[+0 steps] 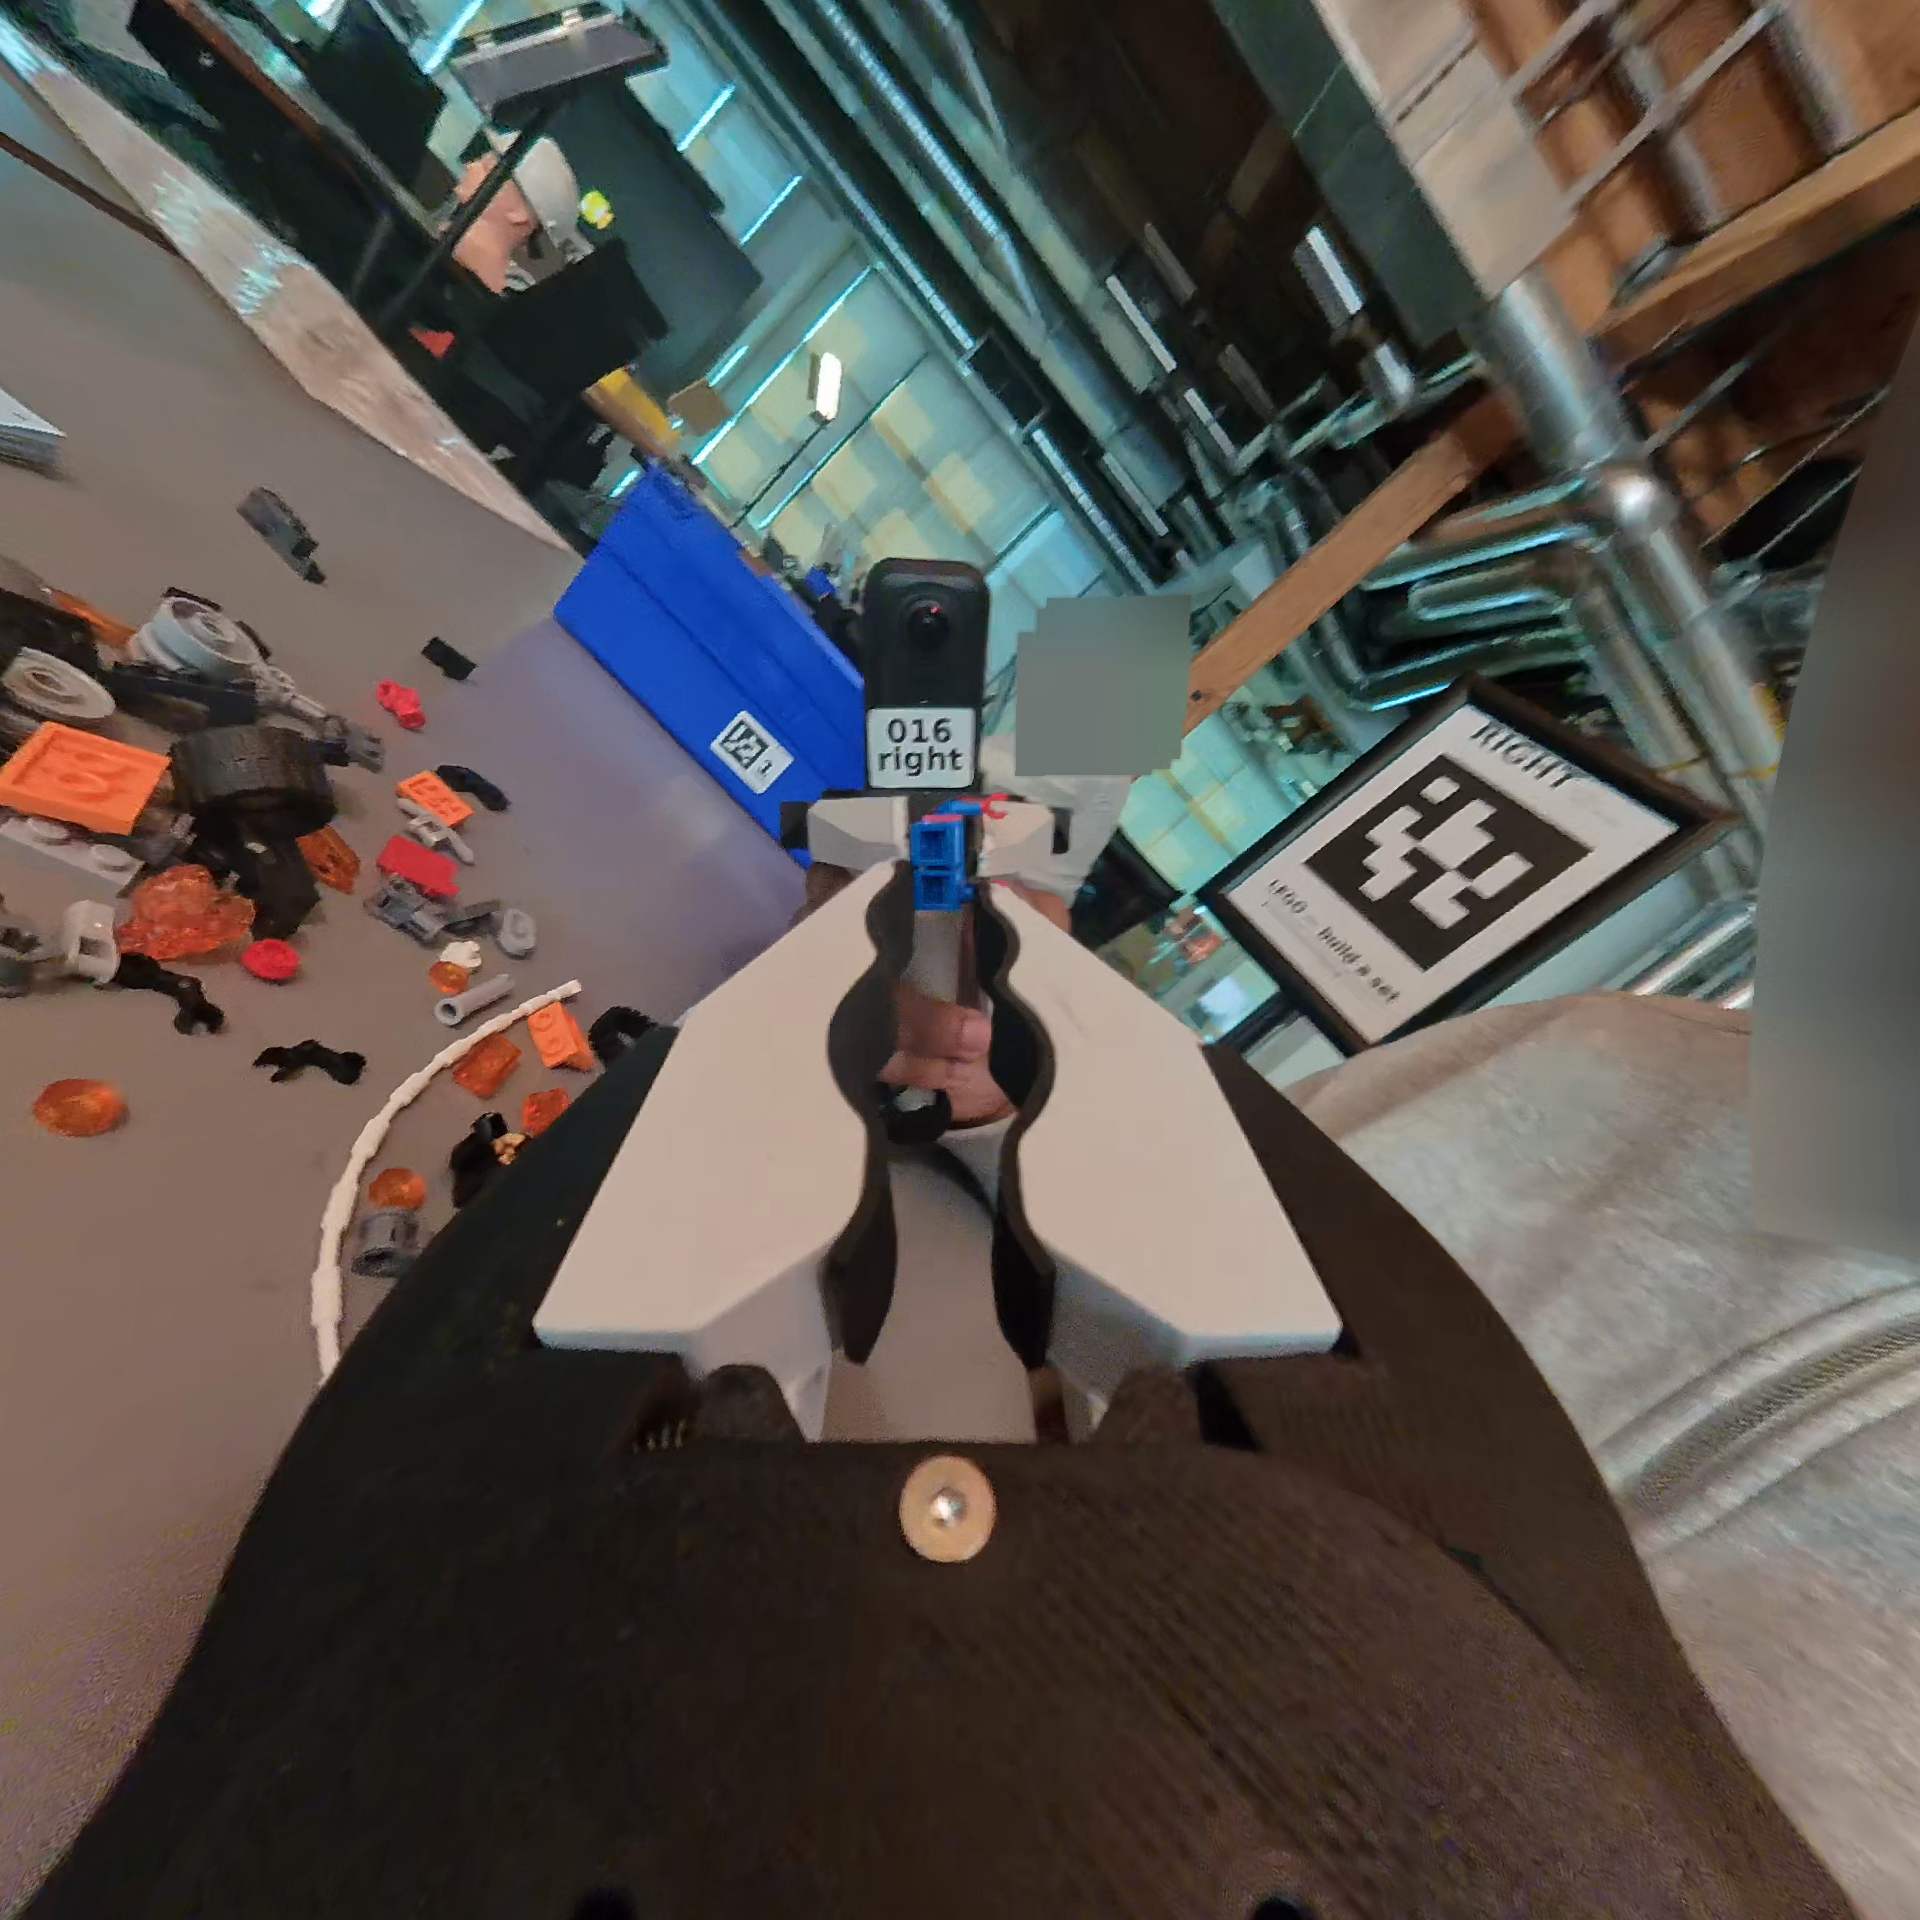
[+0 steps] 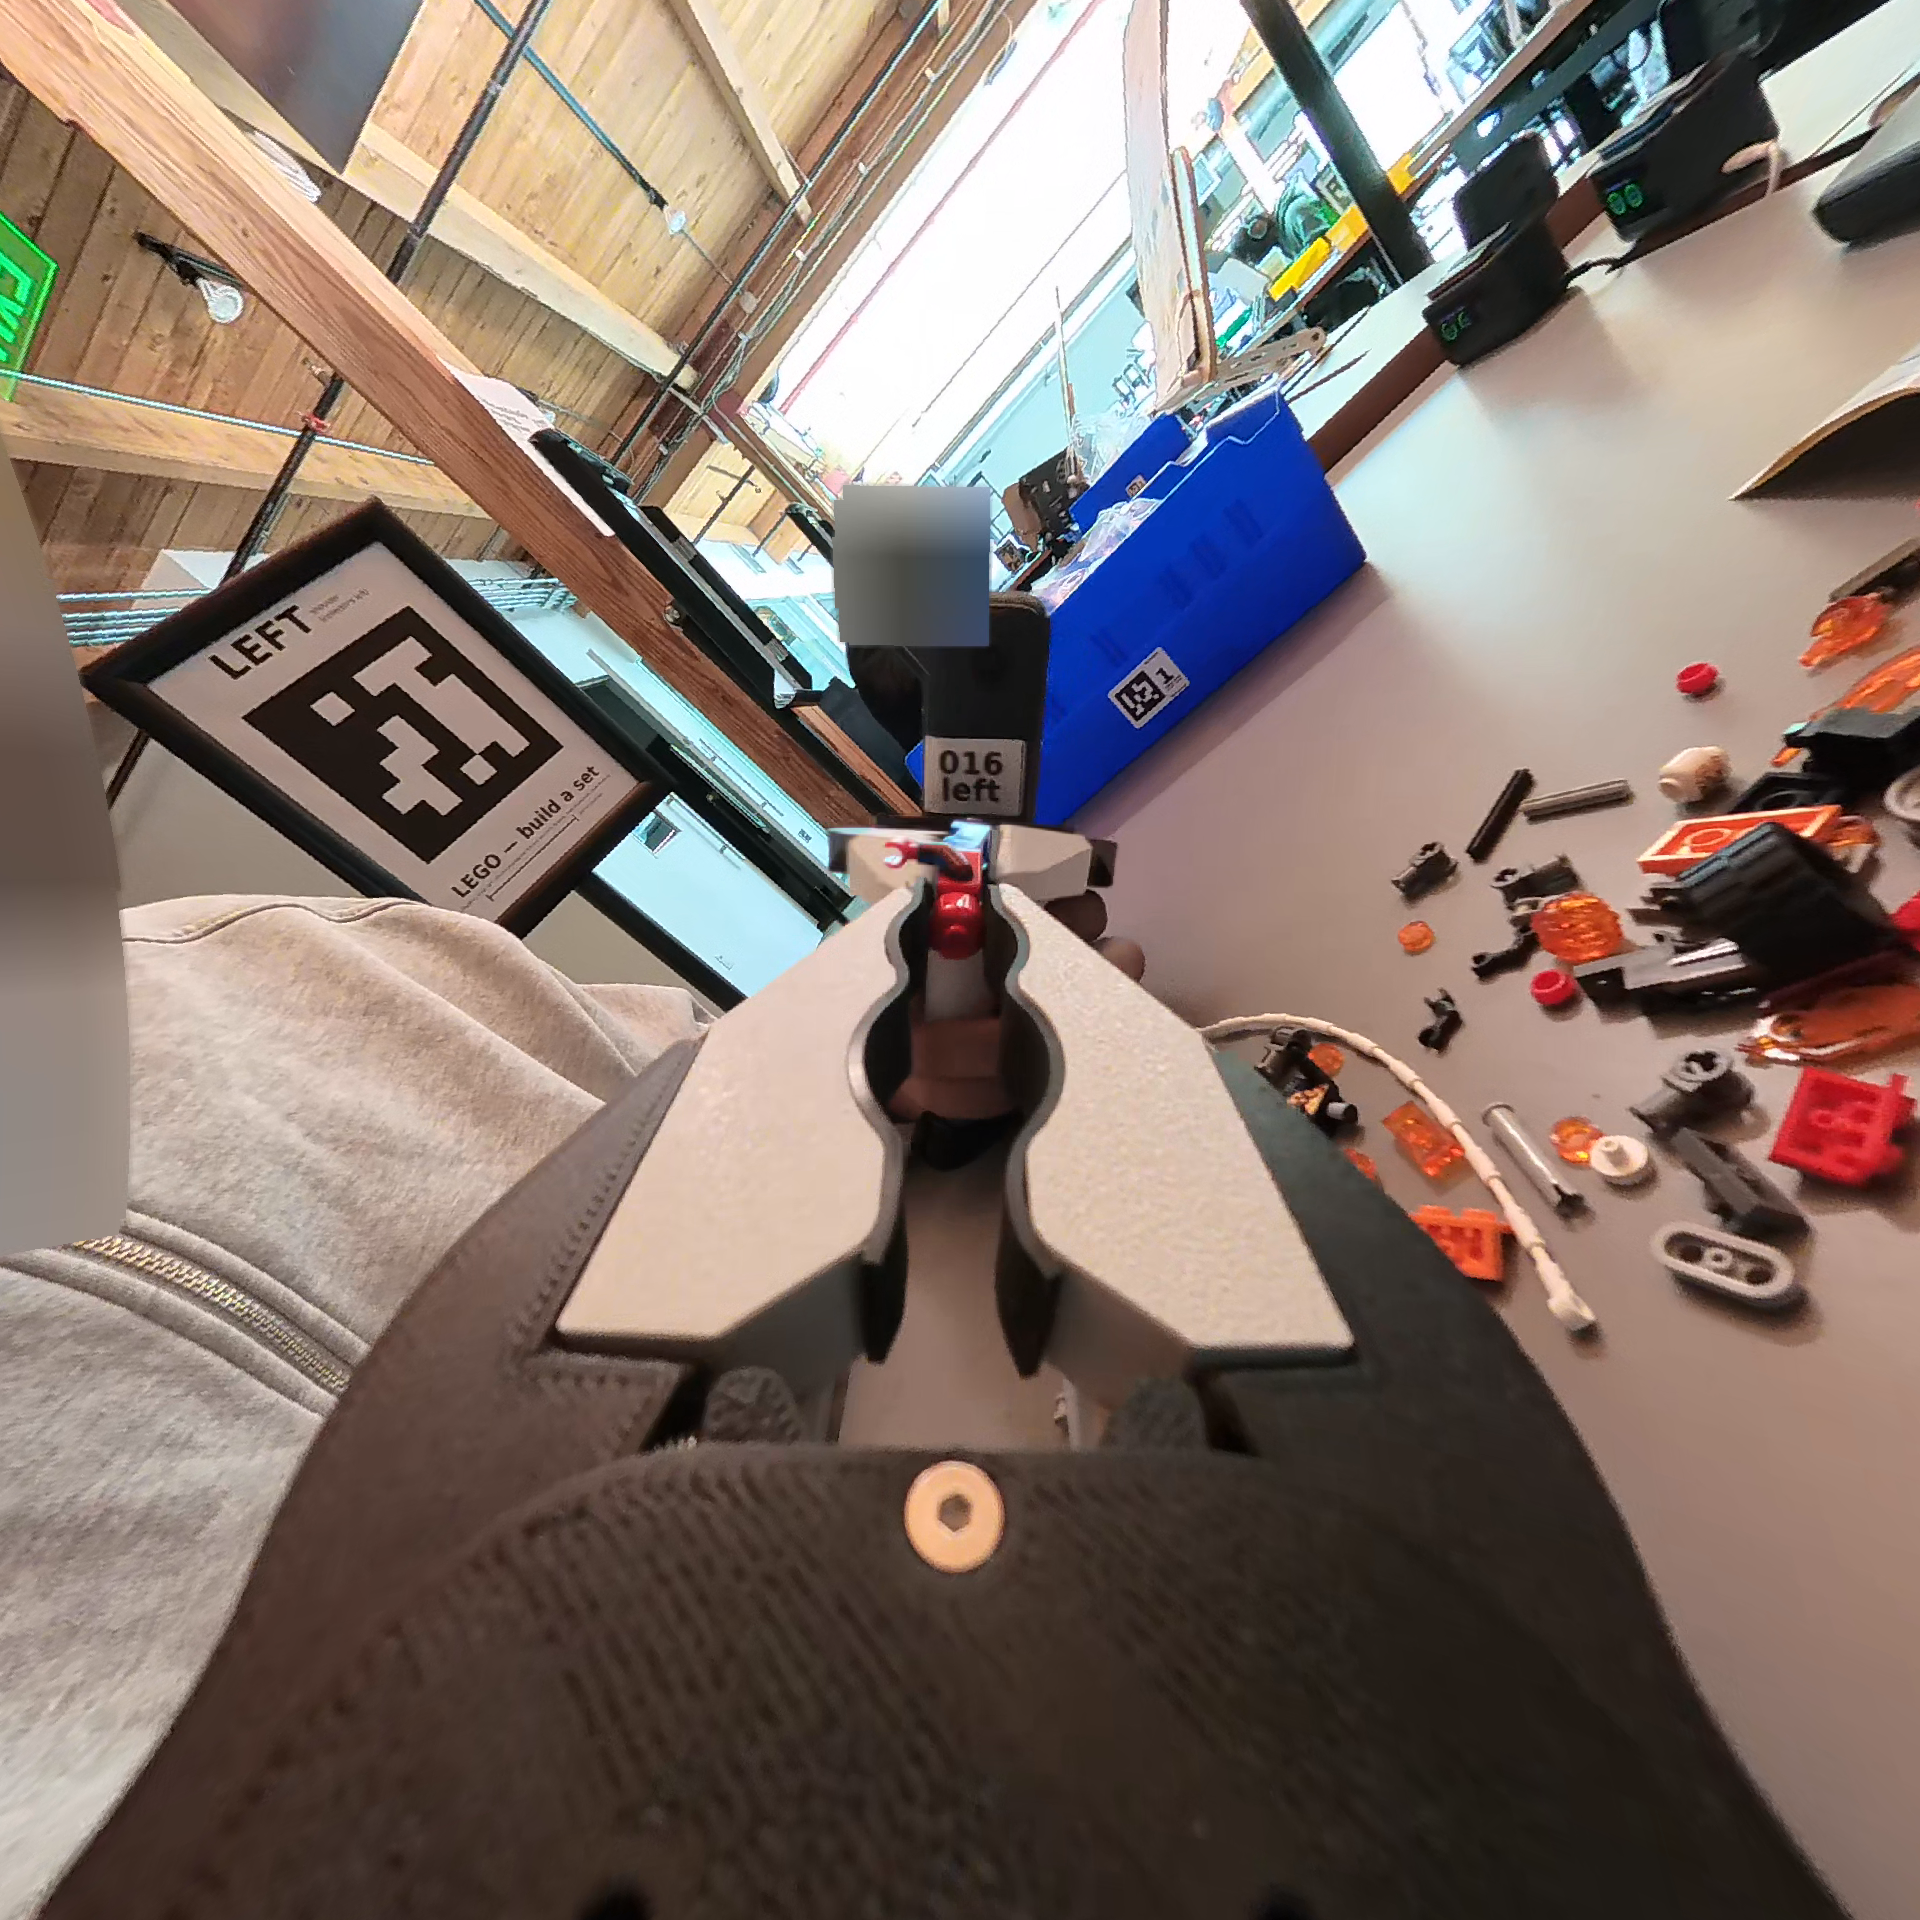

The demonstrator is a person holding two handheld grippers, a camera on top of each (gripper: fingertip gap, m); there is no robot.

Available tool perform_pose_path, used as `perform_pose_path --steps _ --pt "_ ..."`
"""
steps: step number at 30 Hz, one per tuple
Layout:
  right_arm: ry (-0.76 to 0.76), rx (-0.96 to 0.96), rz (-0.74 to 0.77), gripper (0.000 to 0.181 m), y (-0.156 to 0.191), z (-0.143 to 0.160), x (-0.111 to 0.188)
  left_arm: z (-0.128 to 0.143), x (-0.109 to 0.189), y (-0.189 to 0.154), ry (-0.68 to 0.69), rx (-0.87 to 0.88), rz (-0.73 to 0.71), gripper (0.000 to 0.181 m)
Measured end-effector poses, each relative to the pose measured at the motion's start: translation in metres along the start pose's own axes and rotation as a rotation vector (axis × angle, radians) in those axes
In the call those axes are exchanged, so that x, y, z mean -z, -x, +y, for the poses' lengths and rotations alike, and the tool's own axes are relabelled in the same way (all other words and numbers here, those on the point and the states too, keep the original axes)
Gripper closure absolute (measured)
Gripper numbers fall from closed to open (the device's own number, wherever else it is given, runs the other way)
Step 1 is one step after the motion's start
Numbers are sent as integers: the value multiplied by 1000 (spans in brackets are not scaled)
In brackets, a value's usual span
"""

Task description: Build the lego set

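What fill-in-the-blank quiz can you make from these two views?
The left tongs grip a ___ brick.
The right tongs grip a ___ part.
The thin hose on the table is ___.
Missing words: blue; red; white.

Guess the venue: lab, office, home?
Likely a workshop or lab in an industrial building: exposed wooden ceiling beams, metal pipes and ducts overhead, a framed marker sign and blue bin on the grey table.
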State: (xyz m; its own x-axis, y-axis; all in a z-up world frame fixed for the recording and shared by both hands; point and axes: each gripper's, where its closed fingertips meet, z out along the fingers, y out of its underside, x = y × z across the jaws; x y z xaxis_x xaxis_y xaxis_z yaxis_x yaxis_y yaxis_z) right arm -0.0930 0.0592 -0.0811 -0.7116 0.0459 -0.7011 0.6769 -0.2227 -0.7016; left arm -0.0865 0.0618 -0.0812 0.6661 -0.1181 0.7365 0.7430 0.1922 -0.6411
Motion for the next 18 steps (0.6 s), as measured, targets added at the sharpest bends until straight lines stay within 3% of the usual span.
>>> perform_pose_path --steps 10,18 --pt "15 112 75 174 -2 0 -1 0 0 4 11 -121 -90 176" --pt "4 168 79 174 2 -2 -2 -2 1 -1 -6 -103 -45 171"
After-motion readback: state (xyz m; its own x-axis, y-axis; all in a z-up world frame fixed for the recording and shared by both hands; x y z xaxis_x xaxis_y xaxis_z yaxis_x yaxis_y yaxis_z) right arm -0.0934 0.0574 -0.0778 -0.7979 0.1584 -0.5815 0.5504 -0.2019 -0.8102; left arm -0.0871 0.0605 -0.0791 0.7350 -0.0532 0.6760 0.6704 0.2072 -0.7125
